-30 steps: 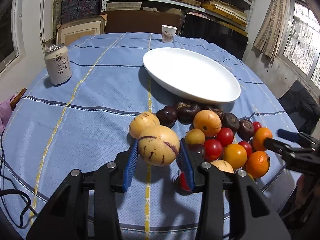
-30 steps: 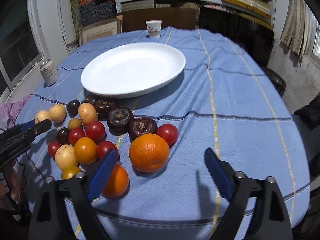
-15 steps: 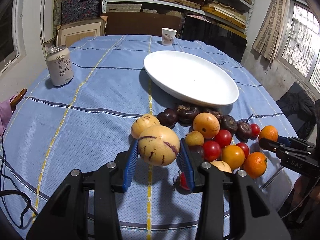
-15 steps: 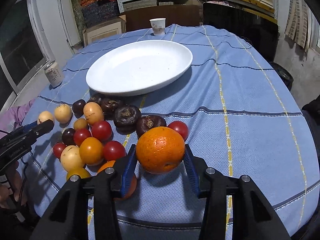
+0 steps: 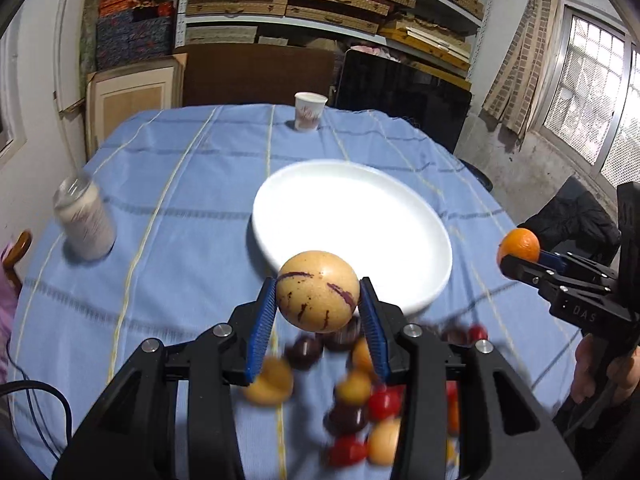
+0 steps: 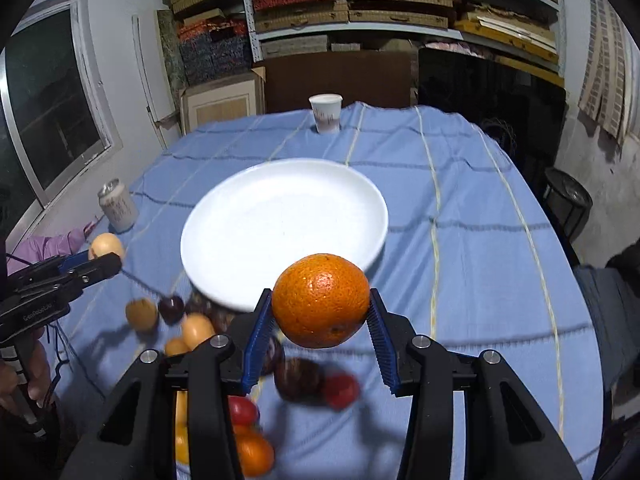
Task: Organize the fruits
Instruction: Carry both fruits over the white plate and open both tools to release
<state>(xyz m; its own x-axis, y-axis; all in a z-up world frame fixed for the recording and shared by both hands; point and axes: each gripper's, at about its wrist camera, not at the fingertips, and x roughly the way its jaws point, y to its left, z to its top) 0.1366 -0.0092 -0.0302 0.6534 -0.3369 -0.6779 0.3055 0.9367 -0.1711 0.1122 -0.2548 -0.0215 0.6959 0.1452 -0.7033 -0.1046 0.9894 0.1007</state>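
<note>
The left gripper (image 5: 318, 308) pinches a pale yellow melon (image 5: 318, 291) with purple streaks between its 2 blue pads (image 5: 262, 328), clear of the table. In the left wrist view the melon sits in front of the plate (image 5: 352, 232), covering part of its near rim at 6 o'clock. The right gripper (image 6: 320, 320) pinches an orange (image 6: 321, 301); its jaws have just been closing, and the blue pads (image 6: 258, 336) now press both sides of the fruit. In the right wrist view the orange overlaps the plate's (image 6: 280, 224) near rim at 5 o'clock.

The white plate lies bare on the blue checked cloth (image 6: 460, 208). The loose fruit (image 5: 352, 396) lies on the cloth below the grippers, at the plate's 6 to 7 o'clock: red tomatoes (image 6: 340, 391), dark purple fruits (image 6: 298, 378), small yellow ones (image 6: 196, 330) and another orange (image 6: 252, 454). The pile is blurred and partly hidden behind the gripper frames, so a count is not possible.

A can (image 5: 86, 224) stands on the cloth at the plate's 9 o'clock, well apart from it. A paper cup (image 6: 326, 113) stands at the far edge, at 12 o'clock. Nothing stands between either held fruit and the plate.

From the left view, the right gripper (image 5: 520, 256) and its orange (image 5: 519, 245) show at 3 o'clock, with a hand (image 5: 612, 368) on the handle. Shelves of boxes (image 6: 360, 0) fill the wall behind the table.
</note>
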